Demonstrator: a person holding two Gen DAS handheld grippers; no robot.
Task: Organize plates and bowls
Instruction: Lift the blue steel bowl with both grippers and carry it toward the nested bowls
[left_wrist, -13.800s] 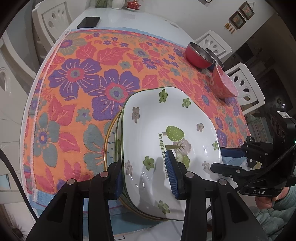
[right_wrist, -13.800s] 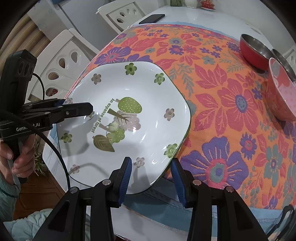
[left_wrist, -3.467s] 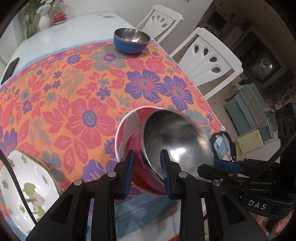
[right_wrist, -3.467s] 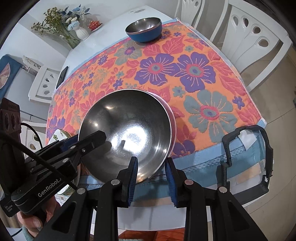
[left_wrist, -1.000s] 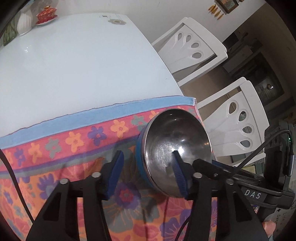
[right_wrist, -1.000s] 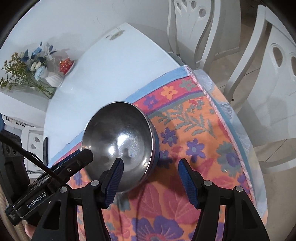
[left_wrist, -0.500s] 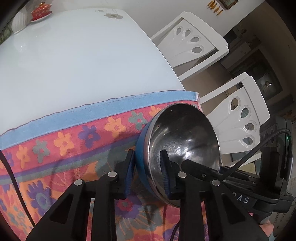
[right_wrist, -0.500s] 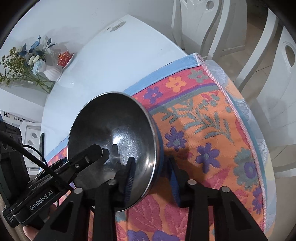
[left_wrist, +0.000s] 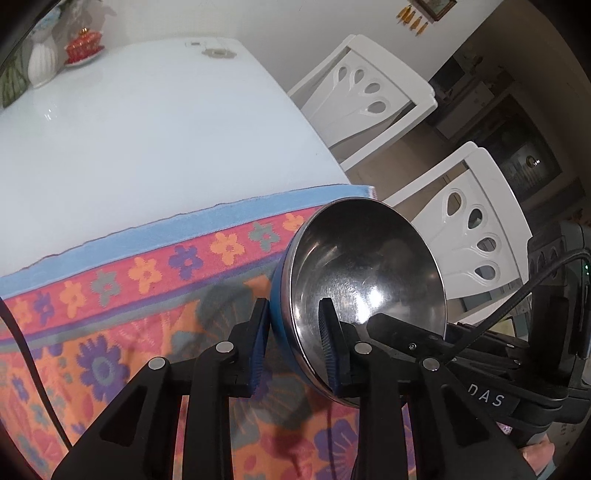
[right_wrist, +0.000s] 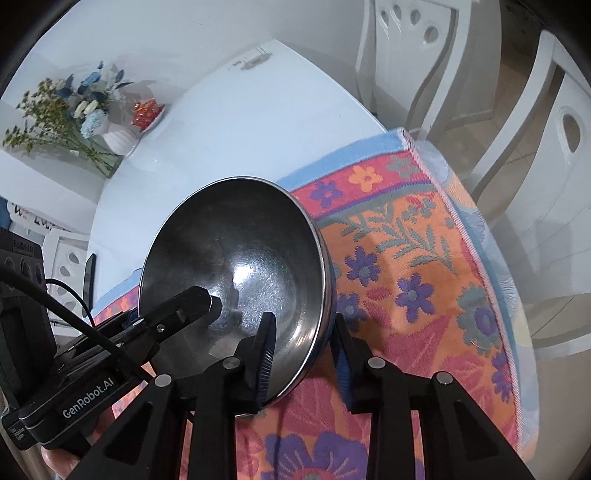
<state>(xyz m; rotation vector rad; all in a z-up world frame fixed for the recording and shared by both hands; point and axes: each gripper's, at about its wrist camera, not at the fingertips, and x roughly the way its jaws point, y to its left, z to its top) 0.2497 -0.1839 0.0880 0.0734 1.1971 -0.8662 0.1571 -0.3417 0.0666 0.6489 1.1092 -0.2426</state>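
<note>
Desk (left_wrist: 147, 122): white and glossy, its near part is covered by the cloth.
Cloth (left_wrist: 110, 295): orange with purple, pink and grey flowers and a blue border; its corner hangs over the desk edge on the right wrist view (right_wrist: 461, 206).
Chairs (left_wrist: 373, 92): two white chairs with oval cut-outs stand beside the desk.
Bowl (left_wrist: 365, 284): steel inside, blue outside, tilted on its side over the corner of the cloth, the opening turned toward both cameras (right_wrist: 236, 273).
Left tool (left_wrist: 295, 347): its two blue-padded fingers pinch the bowl rim, one finger outside on the blue wall, the other inside on the steel.
Right tool (right_wrist: 304, 354): it also pinches the rim on the opposite side, one finger inside, one outside.
Vase (right_wrist: 118, 142): white, with blue and white flowers, at the far end of the desk.
Red dish (left_wrist: 83, 38): small, just beside the vase.
</note>
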